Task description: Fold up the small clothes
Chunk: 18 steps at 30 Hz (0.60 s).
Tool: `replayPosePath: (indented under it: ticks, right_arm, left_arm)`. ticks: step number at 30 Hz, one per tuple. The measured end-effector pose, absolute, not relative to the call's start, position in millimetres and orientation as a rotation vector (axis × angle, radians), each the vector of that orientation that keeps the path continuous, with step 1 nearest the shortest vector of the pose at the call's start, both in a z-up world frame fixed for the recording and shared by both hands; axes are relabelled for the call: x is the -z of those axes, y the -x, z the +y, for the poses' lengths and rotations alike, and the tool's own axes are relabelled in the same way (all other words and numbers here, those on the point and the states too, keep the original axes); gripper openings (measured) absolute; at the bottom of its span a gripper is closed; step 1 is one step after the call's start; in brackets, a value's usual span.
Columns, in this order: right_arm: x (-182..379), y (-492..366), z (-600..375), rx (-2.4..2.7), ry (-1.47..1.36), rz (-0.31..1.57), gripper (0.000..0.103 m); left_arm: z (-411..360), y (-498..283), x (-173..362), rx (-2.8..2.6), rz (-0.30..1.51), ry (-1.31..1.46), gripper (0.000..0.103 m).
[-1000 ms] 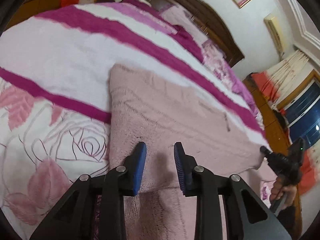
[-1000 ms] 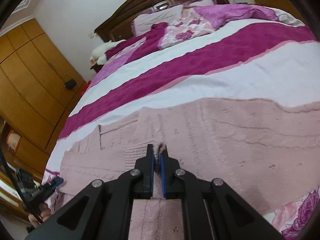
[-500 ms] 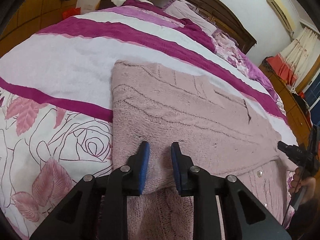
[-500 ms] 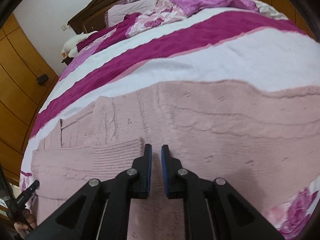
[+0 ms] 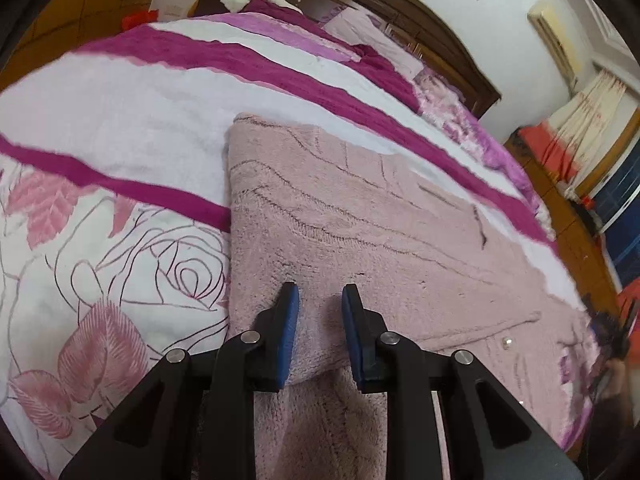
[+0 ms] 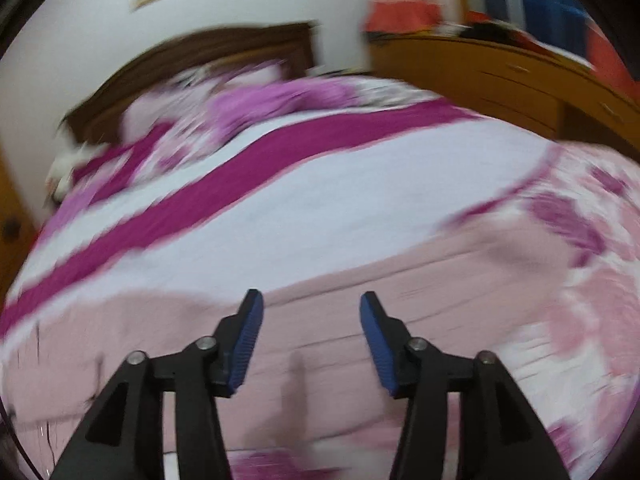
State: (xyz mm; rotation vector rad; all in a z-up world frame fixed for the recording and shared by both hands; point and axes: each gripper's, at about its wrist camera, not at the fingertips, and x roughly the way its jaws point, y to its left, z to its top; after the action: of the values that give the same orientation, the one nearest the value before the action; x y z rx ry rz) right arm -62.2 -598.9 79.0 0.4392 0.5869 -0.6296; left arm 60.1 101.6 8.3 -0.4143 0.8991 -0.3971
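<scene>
A pink knitted sweater (image 5: 360,220) lies spread on the bed, with a folded layer on top. My left gripper (image 5: 318,320) is shut on the near edge of that folded layer; pink cloth fills the narrow gap between its blue pads. In the right wrist view, which is blurred by motion, the sweater (image 6: 360,292) runs across the lower half. My right gripper (image 6: 310,320) hovers over it, its jaws opening with nothing between them. The right gripper (image 5: 612,332) also shows as a dark blur at the far right of the left wrist view, with a hand below it.
The bed (image 5: 120,120) has a white, magenta-striped and rose-patterned cover. A dark wooden headboard (image 5: 400,4) and pillows stand at the far end. A wooden dresser (image 6: 500,76) lines the right side of the bed.
My right gripper let go of the sweater's edge, opened wide and swung quickly to the right. My left gripper's jaws drew closer together on the folded edge and stayed in place.
</scene>
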Motion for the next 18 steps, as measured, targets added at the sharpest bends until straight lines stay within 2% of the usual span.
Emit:
replayPosePath:
  ticks: [5, 11, 12, 14, 16, 18]
  right_arm:
    - [-58, 150, -700, 0.872, -0.806, 0.431, 0.061]
    - [-30, 157, -744, 0.836, -0.972, 0.323, 0.061]
    - [-27, 158, -748, 0.785, -1.008, 0.267, 0.056]
    - [-14, 160, -750, 0.636, -1.13, 0.13, 0.007]
    - [-11, 158, -750, 0.517, -1.188, 0.044, 0.007]
    - [-26, 150, -739, 0.489, -1.092, 0.039, 0.007]
  left_arm:
    - [108, -53, -7, 0.386, 0.872, 0.476, 0.0]
    - [103, -52, -8, 0.334, 0.88, 0.463, 0.0]
    - [100, -52, -9, 0.319, 0.88, 0.449, 0.0]
    - [95, -52, -11, 0.301, 0.879, 0.419, 0.0]
    - [92, -52, -11, 0.296, 0.881, 0.404, 0.0]
    - [92, -52, -12, 0.296, 0.881, 0.408, 0.0]
